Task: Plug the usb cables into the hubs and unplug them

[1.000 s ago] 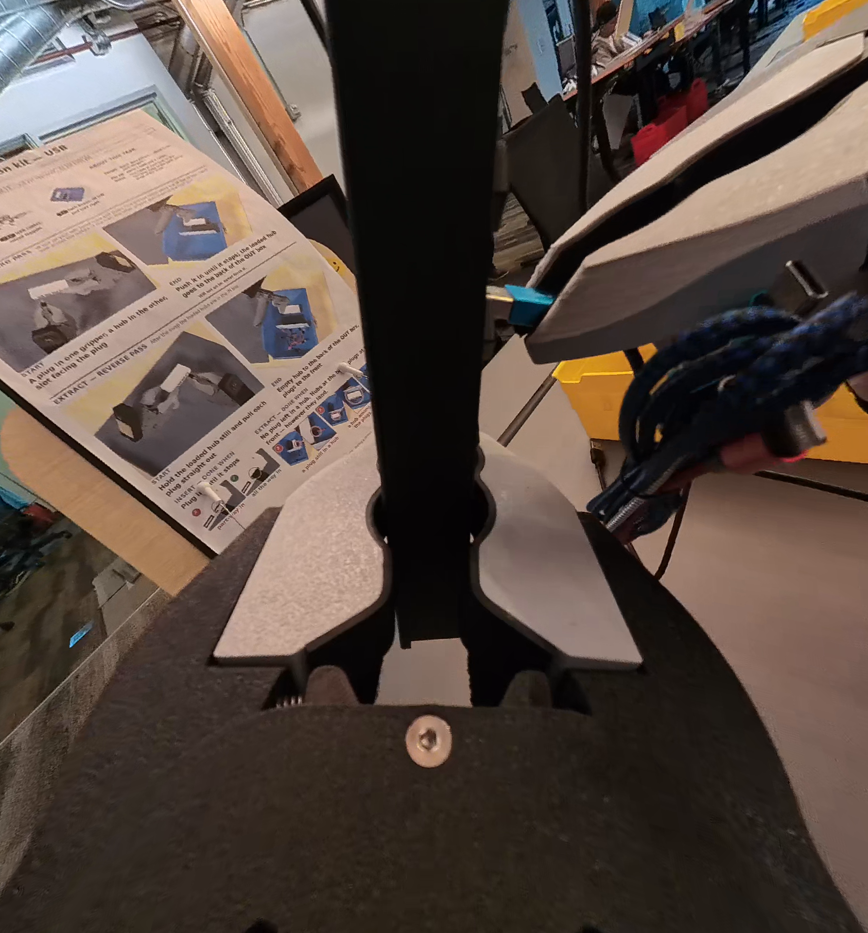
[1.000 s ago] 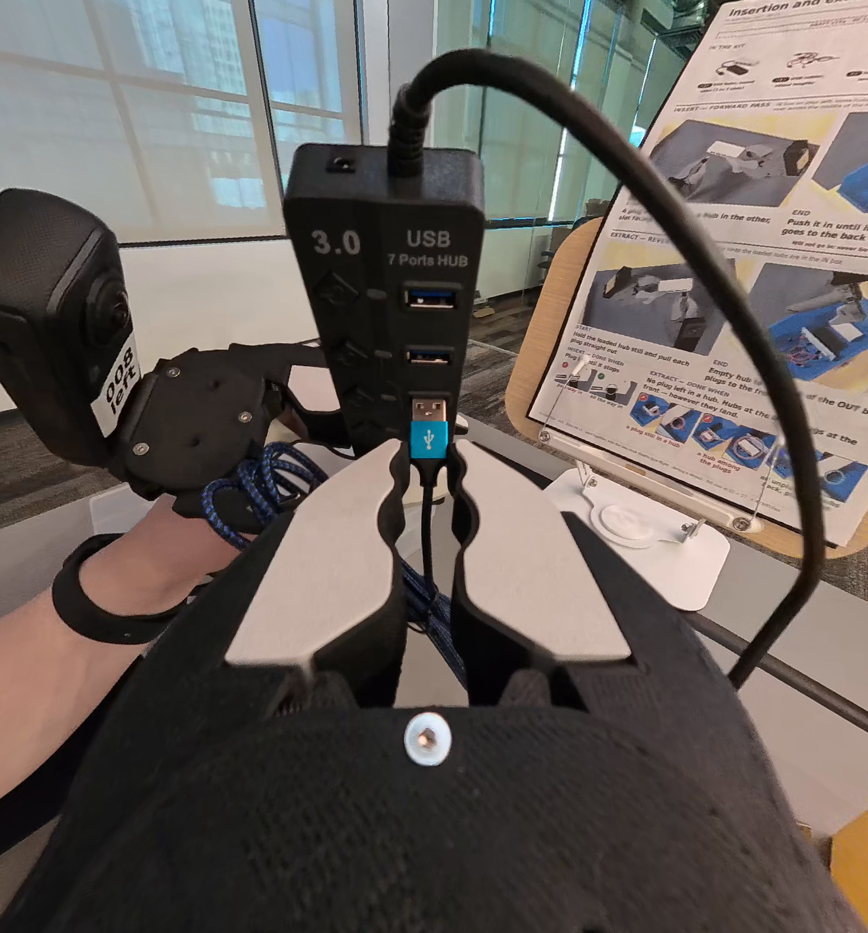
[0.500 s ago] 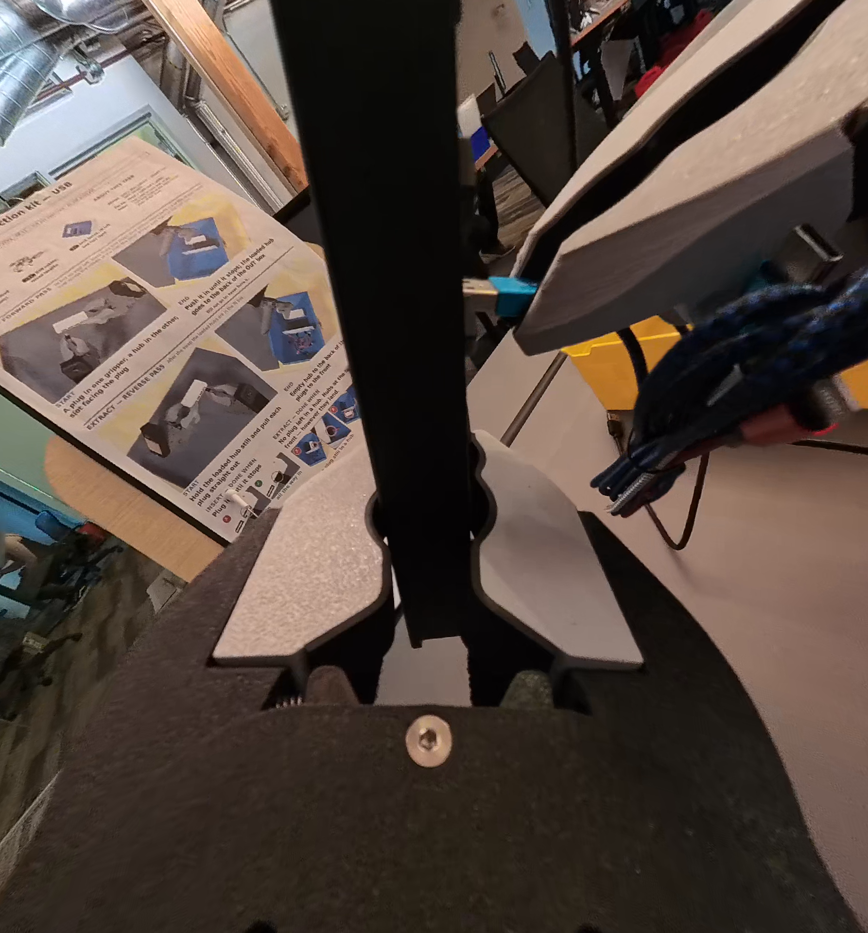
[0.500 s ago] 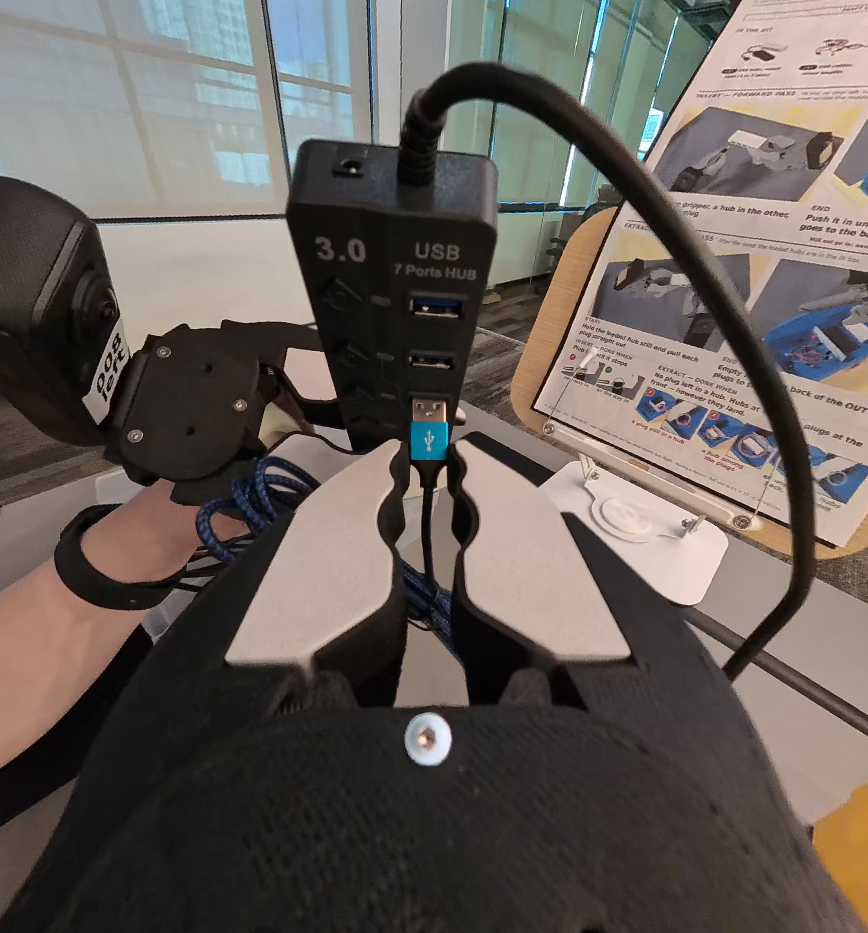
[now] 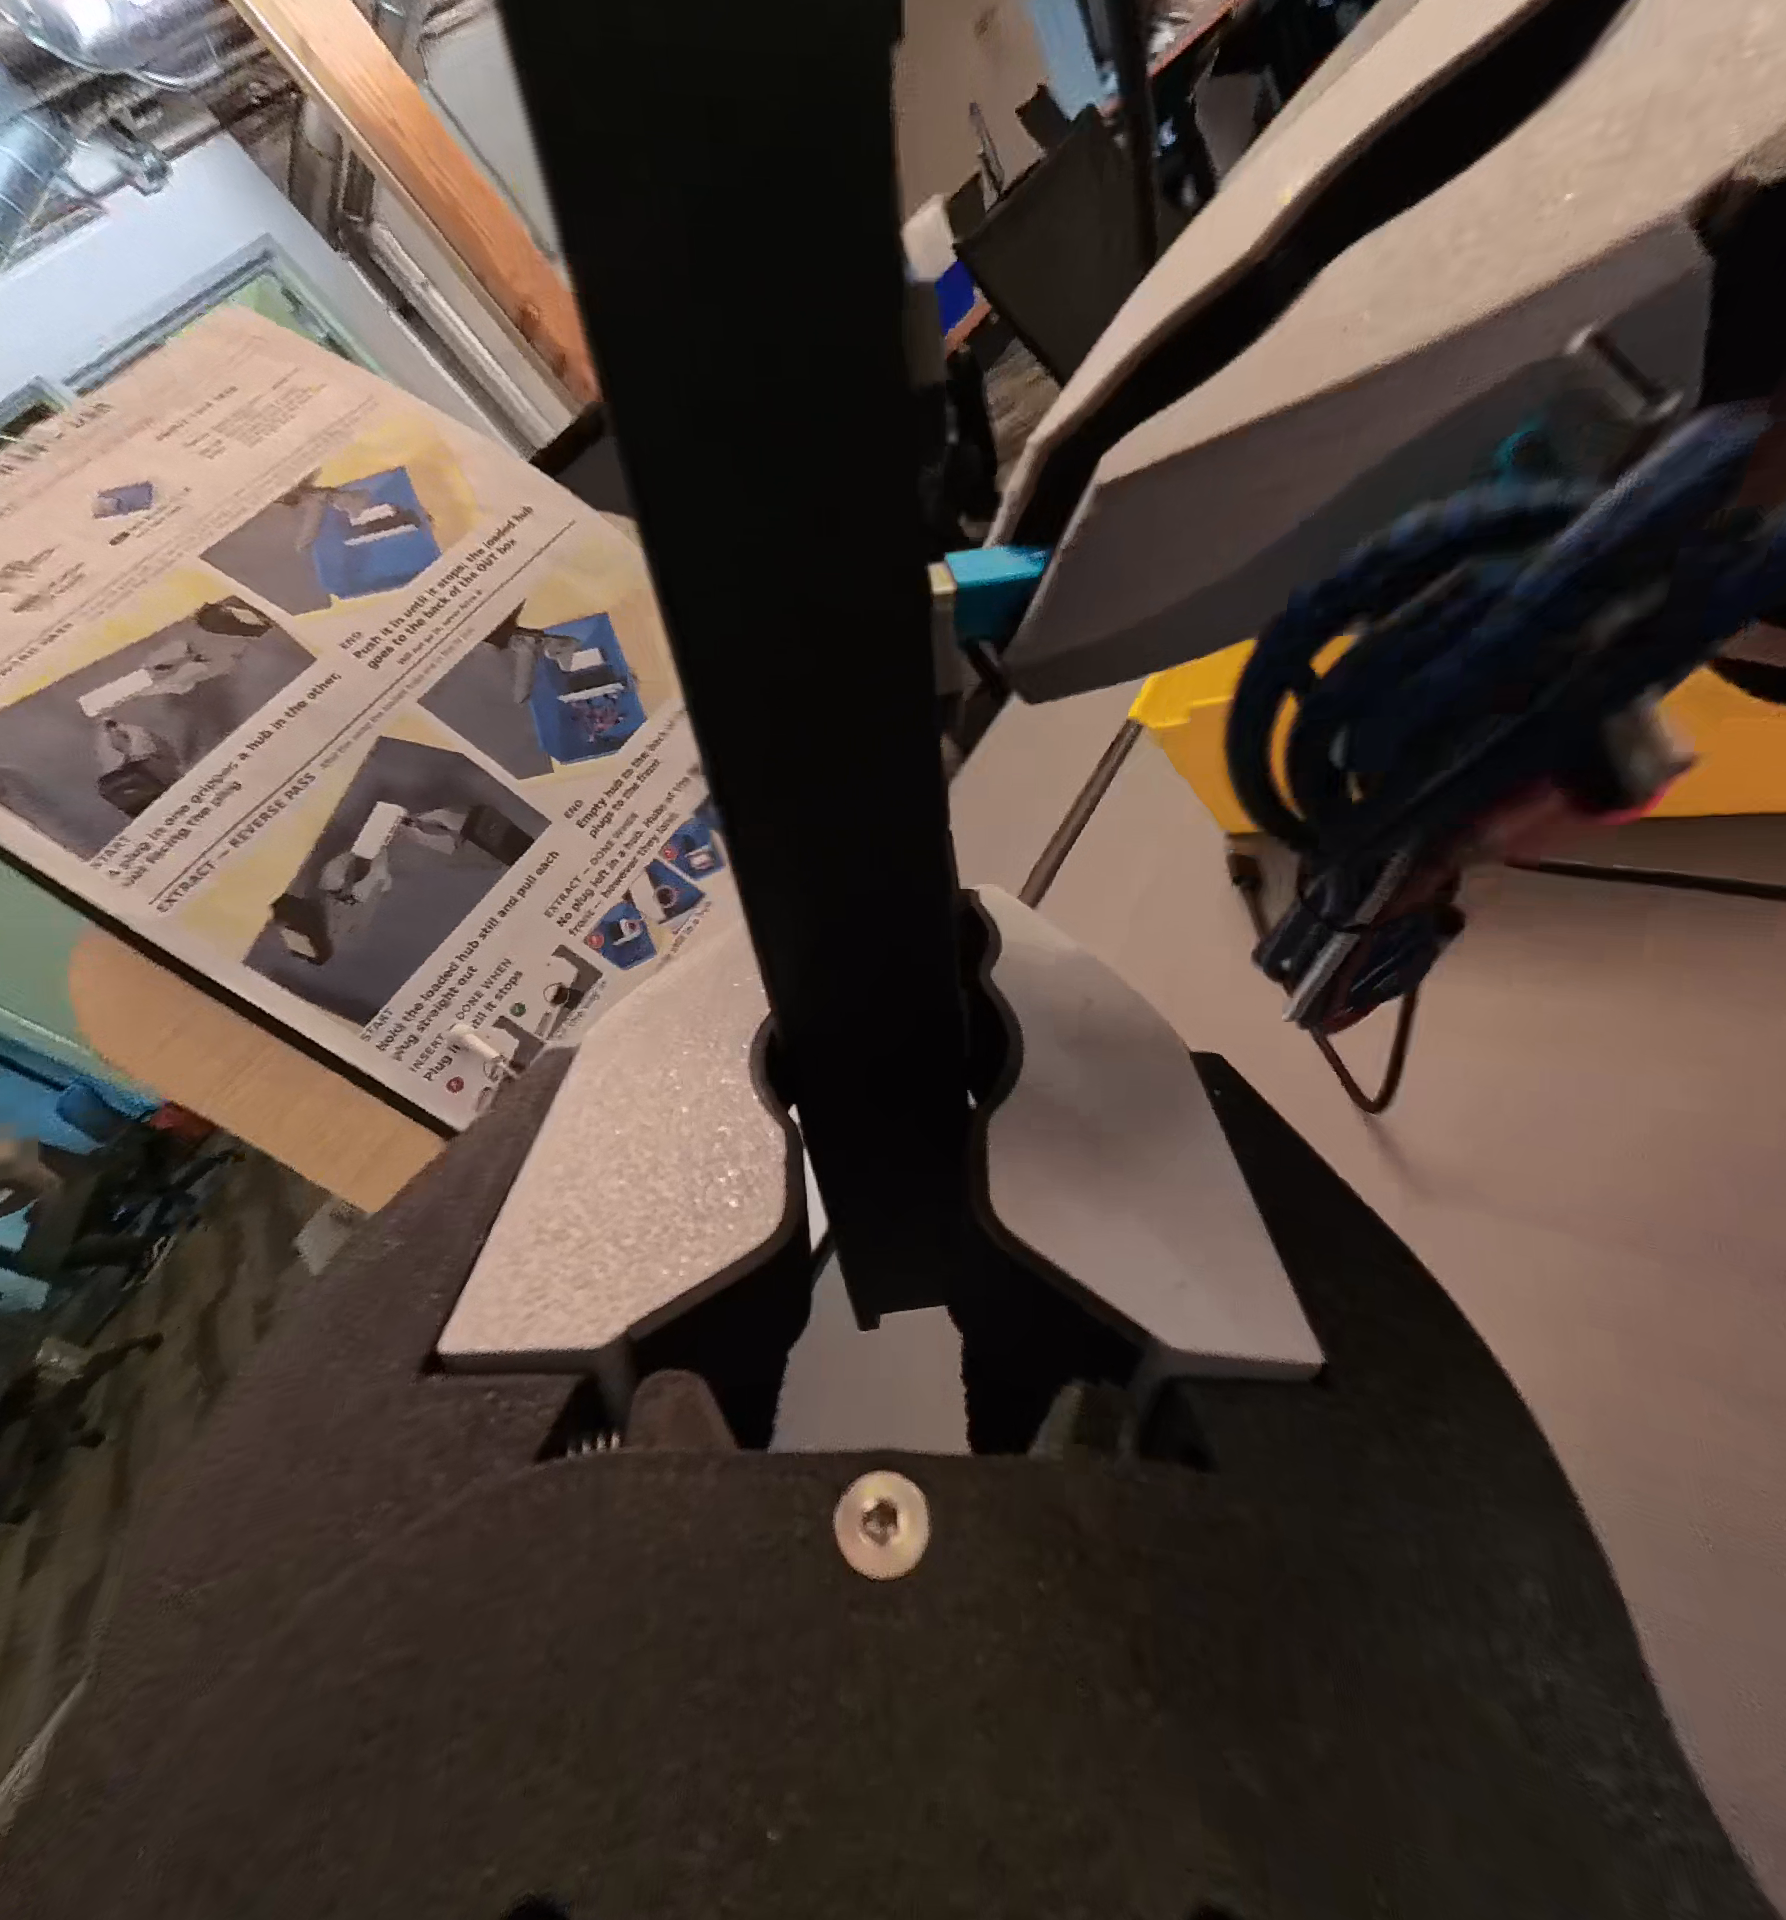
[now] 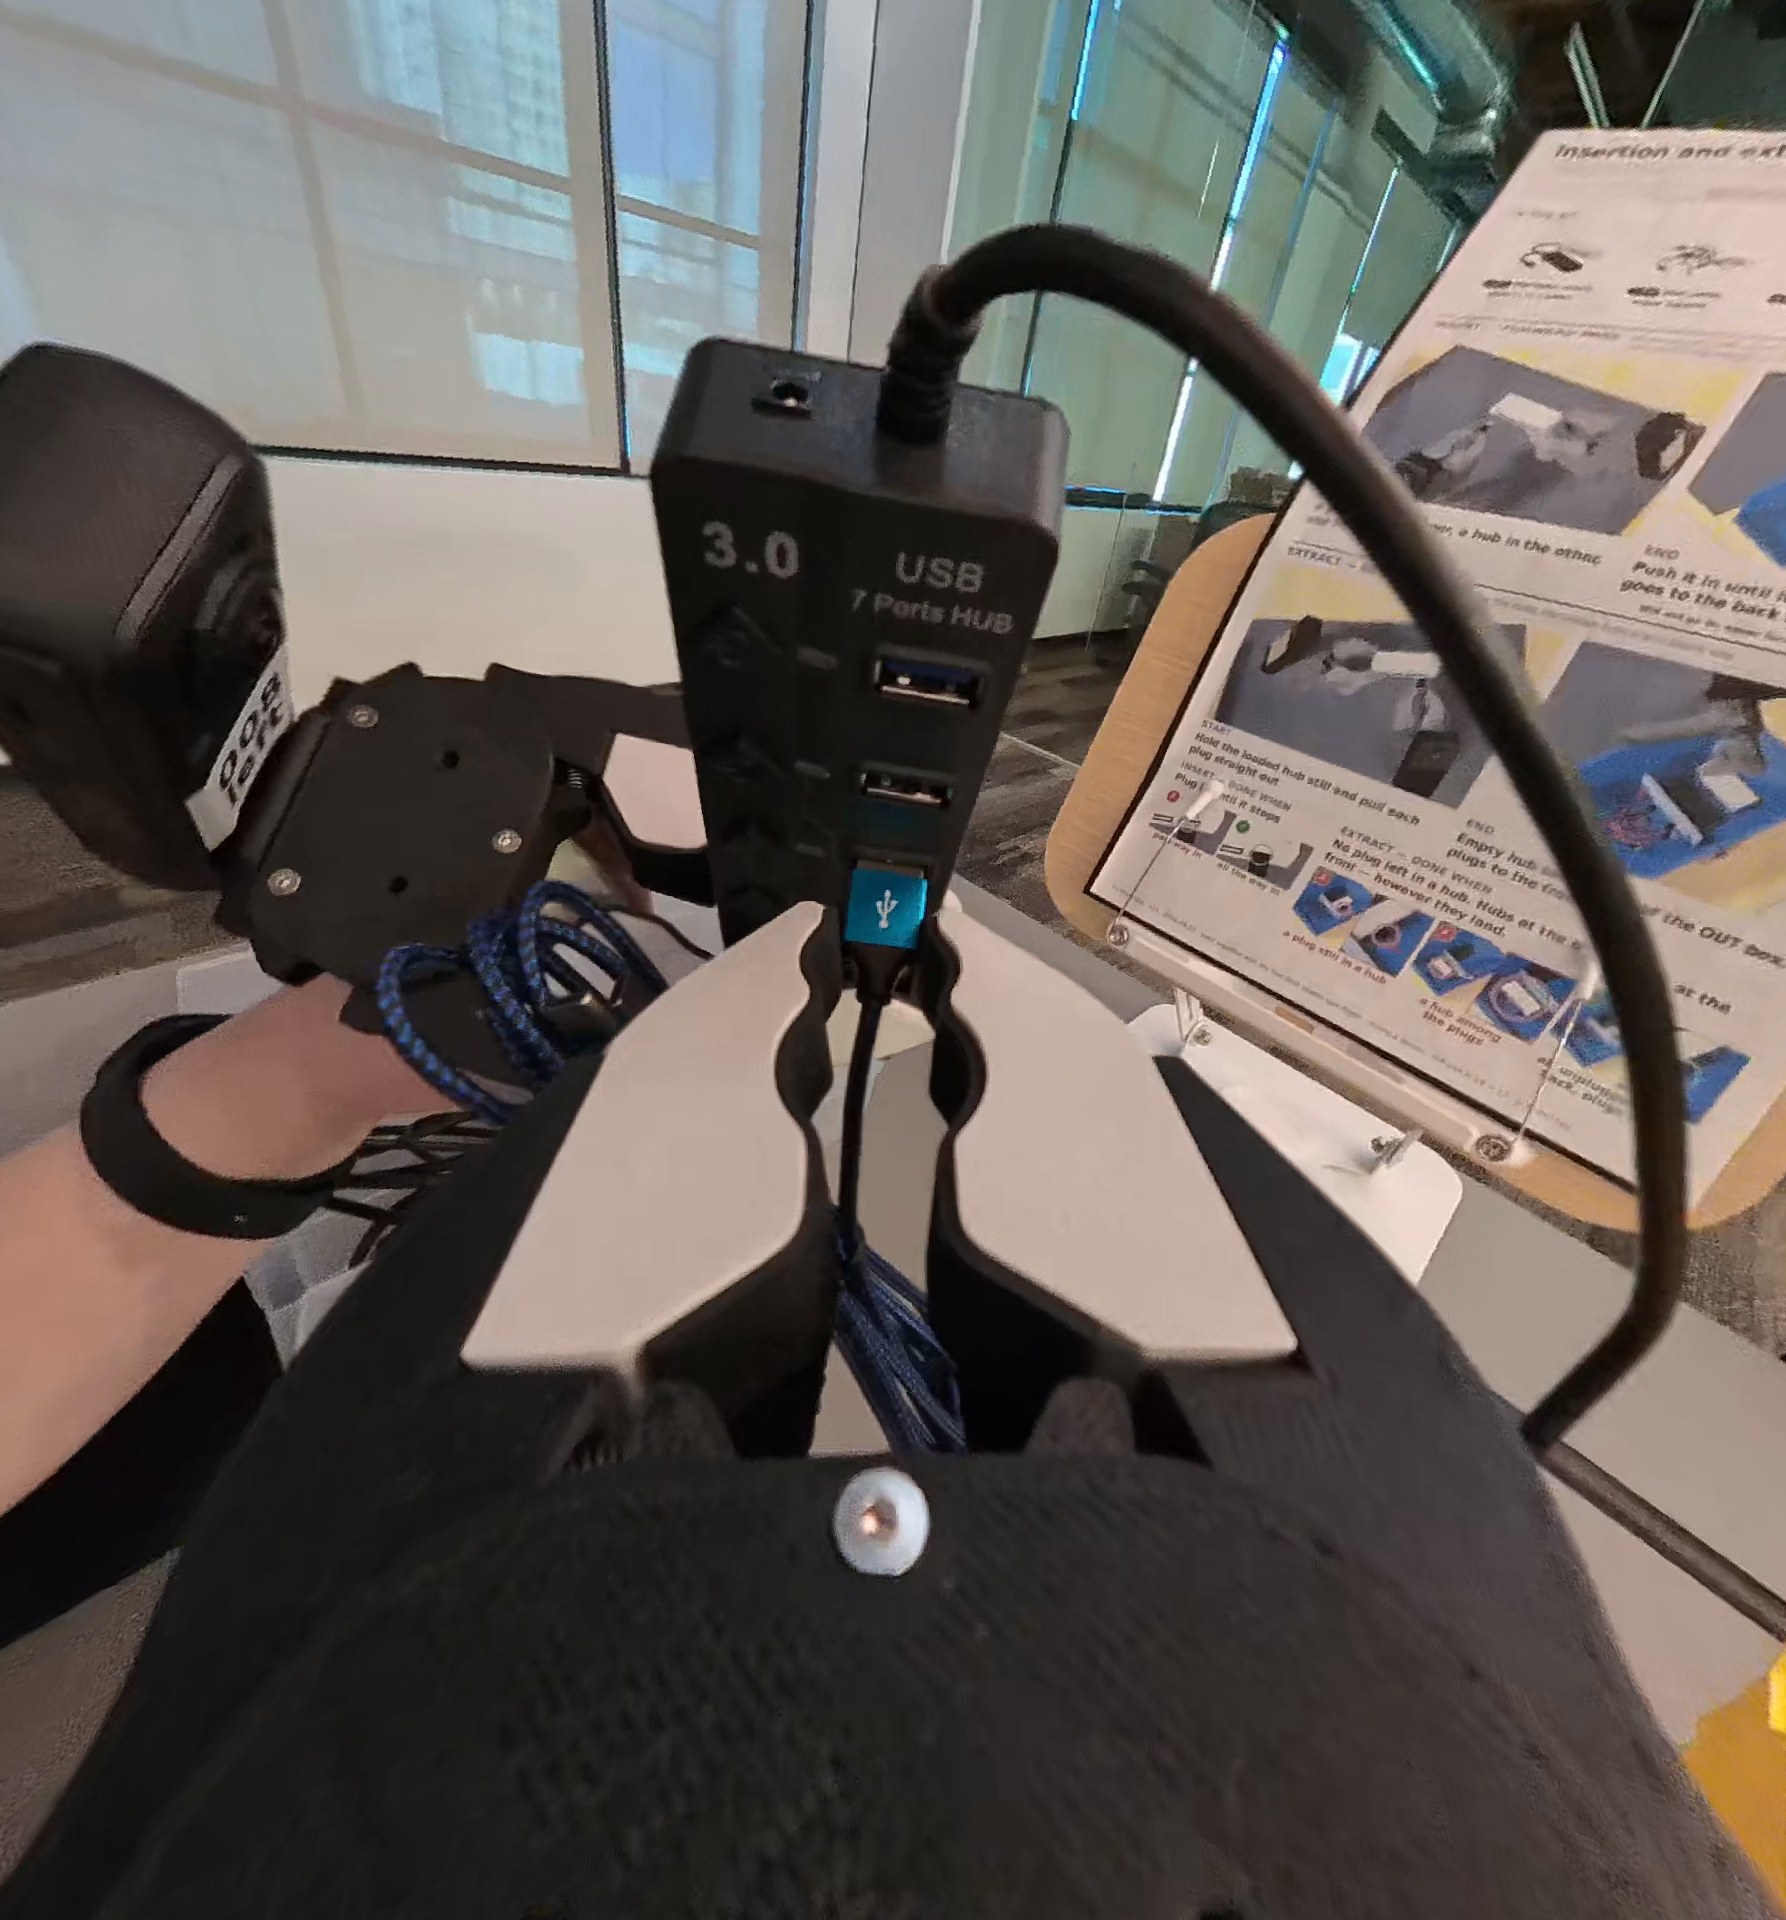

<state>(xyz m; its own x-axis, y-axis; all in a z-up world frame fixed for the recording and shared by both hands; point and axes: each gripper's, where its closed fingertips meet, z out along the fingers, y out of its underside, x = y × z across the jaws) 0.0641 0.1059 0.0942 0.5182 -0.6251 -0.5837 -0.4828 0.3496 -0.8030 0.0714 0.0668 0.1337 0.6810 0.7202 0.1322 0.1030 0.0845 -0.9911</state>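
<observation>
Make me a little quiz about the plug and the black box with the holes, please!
1. True or false: the blue plug is gripped by the right gripper.
2. Which gripper holds the black hub? A) left gripper B) right gripper C) neither
3. Fill in: the blue plug sits at the ___ port down among the ports showing on the hub's face.

Key: 1 true; 2 A; 3 third.
</observation>
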